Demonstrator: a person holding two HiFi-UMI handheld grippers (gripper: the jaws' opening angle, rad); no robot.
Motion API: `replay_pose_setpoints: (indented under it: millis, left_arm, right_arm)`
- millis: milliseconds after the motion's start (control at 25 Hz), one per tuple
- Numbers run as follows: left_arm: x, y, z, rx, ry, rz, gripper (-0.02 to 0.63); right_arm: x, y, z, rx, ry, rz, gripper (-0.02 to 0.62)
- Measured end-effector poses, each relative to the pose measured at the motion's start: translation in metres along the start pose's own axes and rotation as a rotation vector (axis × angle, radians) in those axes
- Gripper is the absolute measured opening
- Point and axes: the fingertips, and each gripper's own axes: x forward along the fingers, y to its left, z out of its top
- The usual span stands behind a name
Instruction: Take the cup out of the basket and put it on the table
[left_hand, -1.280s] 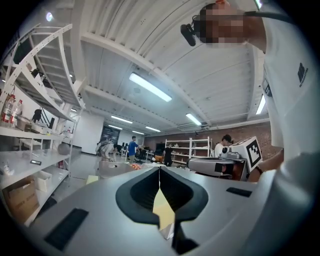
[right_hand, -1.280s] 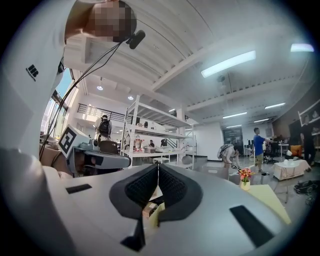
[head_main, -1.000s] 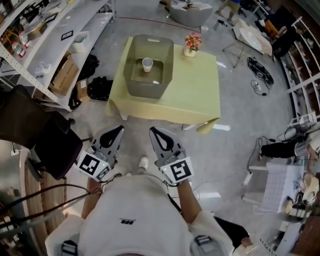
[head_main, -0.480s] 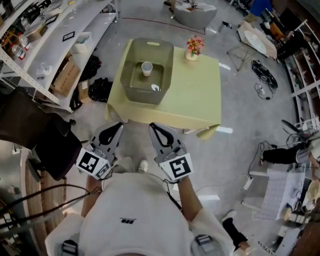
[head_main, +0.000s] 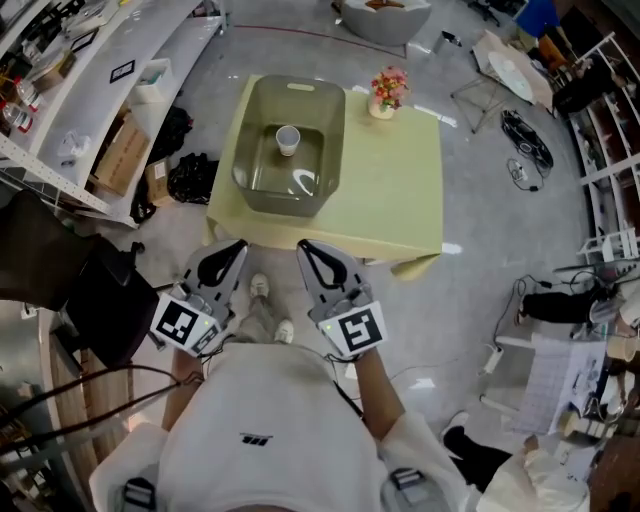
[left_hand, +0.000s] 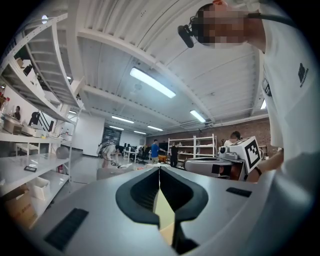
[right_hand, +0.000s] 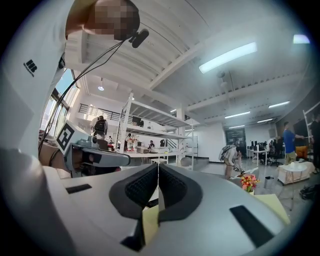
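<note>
L tongs (head_main: 239, 243) & R tongs (head_main: 302, 243) side by side, both level, tips fwd, near each other but not touching. On the floor in the gap between them: a shoe (head_main: 259, 287). At the rear of each, a marker cube, L (head_main: 182, 325) & R (head_main: 353, 332), close to the white-shirted chest.

Both pairs shut: in each gripper view, pads pressed together to a thin seam, nothing between, nothing held.

Straight ahead of the tips, near edge just past them, no contact: yellow table (head_main: 390, 190). On its L part, ahead of both tongs: grey-green basket (head_main: 262, 190), long side running away from the tips, open top. Inside, on the bottom, toward the far end: white cup (head_main: 288, 140), upright, mouth up, apart from the walls as far as can be told. In line w/ the gap between the two pairs, a bit nearer R tongs' line. Well apart from both tips. Cup not yet out; rest of table top to the R of basket bare.

Ahead & to the R of R tongs, at table's far edge, near basket's far R corner but apart from it: small pot of flowers (head_main: 386, 92).

Off to the L of L tongs: white shelf rack (head_main: 90, 90); by its foot a cardboard box (head_main: 122, 155) & a black bag (head_main: 188, 178) on the floor, bag close to table's L side. Far to the R of R tongs: black cables (head_main: 522, 140) on the grey floor.
</note>
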Motion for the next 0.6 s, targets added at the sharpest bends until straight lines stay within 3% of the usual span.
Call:
replay_pose_setpoints:
  millis: [600]
  left_arm:
    - [0.074,0.100,0.014,-0.001,-0.006,-0.088,0.012]
  right_arm:
    - [0.101,-0.064,-0.010,0.005,0.035,-0.070,0.009]
